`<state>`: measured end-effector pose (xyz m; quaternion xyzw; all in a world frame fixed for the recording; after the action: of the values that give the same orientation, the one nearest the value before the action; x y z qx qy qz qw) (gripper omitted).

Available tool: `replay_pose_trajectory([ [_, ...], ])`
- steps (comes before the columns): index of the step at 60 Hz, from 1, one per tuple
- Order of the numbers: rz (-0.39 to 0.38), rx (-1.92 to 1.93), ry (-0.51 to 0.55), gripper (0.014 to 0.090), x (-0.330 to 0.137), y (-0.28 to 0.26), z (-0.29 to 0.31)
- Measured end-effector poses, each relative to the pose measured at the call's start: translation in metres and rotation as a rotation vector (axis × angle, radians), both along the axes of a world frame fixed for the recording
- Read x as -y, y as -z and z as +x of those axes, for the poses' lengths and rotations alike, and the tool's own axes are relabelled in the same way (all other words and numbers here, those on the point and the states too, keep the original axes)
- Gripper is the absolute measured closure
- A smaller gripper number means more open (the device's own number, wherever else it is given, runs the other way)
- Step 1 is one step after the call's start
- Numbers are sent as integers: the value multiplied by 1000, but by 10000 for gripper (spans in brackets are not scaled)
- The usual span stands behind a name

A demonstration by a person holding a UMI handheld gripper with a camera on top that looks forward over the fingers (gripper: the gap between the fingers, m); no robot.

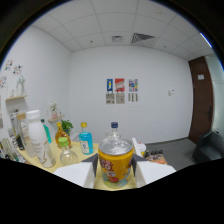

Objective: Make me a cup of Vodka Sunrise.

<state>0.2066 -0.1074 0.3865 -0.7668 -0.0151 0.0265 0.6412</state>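
Legible text: none | can [115, 161] label: print unreadable | wall posters [121, 91]: print unreadable

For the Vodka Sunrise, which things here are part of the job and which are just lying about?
Part of the job:
orange can, between the tongs
clear bottle with blue cap, beyond the can
amber bottle
blue bottle
glass

Just lying about:
white bottle
wall posters
small plant
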Motion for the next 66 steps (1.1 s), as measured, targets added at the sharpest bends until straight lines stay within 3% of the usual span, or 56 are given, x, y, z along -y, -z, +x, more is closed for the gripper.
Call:
replay_pose_trajectory([
  [2, 7, 5, 14, 513, -3, -1, 3],
  [19, 11, -4, 43, 542, 8, -8, 7],
  [34, 95, -55, 61, 546, 76, -41, -8],
  [41, 55, -86, 62, 546, 103, -2, -27],
  [55, -148, -130, 86, 549, 124, 145, -70],
  [66, -199, 10, 101, 545, 118, 193, -83],
])
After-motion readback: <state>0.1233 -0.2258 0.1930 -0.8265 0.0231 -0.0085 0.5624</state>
